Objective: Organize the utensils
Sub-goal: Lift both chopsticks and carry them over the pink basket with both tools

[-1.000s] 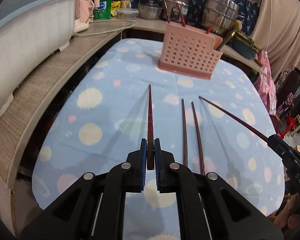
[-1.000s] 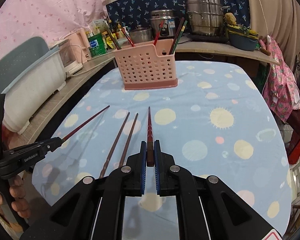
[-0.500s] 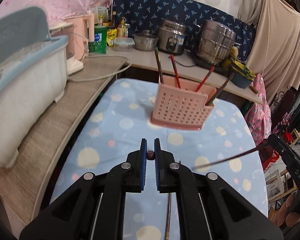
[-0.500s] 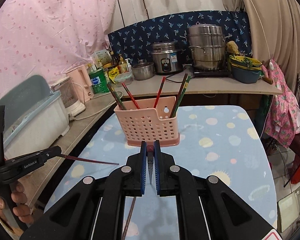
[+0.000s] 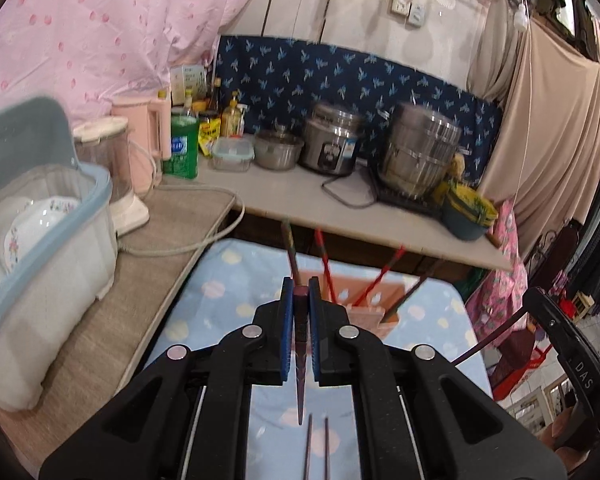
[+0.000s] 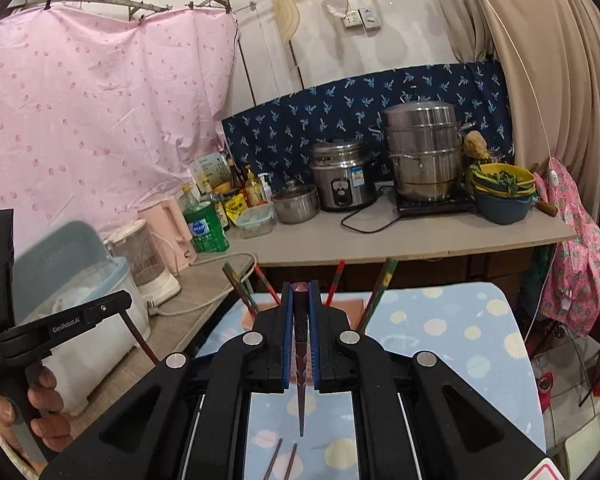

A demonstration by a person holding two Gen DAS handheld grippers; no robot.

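Pink caddy, left view only

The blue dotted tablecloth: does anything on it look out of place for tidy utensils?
Yes. Two dark wooden chopsticks lie loose on the tablecloth, outside the pink perforated plastic basket where other chopsticks stand. Each gripper's jaws hold one dark red chopstick, tip pointing down, above the table.

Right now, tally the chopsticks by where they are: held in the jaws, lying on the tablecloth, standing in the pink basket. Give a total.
Held chopsticks, one in each pair of jaws: 2
Loose chopsticks on the tablecloth: 2
Basket chopsticks standing in the pink basket: 4
Total: 8
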